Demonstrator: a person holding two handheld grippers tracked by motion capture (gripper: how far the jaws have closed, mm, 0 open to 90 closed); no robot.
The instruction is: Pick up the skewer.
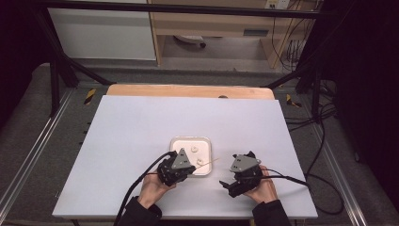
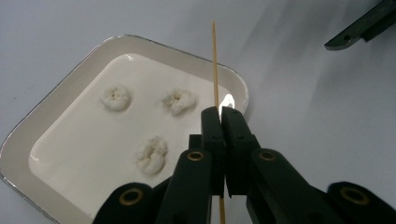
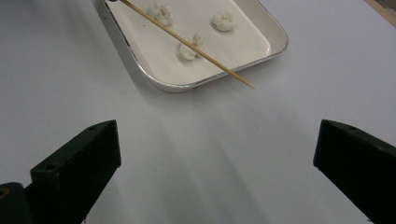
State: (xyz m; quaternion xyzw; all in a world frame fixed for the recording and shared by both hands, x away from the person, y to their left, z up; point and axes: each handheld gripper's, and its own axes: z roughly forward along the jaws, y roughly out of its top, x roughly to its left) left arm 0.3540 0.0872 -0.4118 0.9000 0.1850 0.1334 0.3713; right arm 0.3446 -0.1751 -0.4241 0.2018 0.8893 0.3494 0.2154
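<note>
Left tongs (image 2: 220,114) are clamped on a thin wooden skewer (image 2: 215,60), held above the near right corner of the white tray (image 1: 175,141) near the surface's front edge. Right tongs (image 3: 215,154) stand open, empty, just right of the tray. Risks: the slender skewer may pivot or slip in the pinch, and may push the three dough pieces (image 2: 151,154) aside instead of piercing them.
</note>
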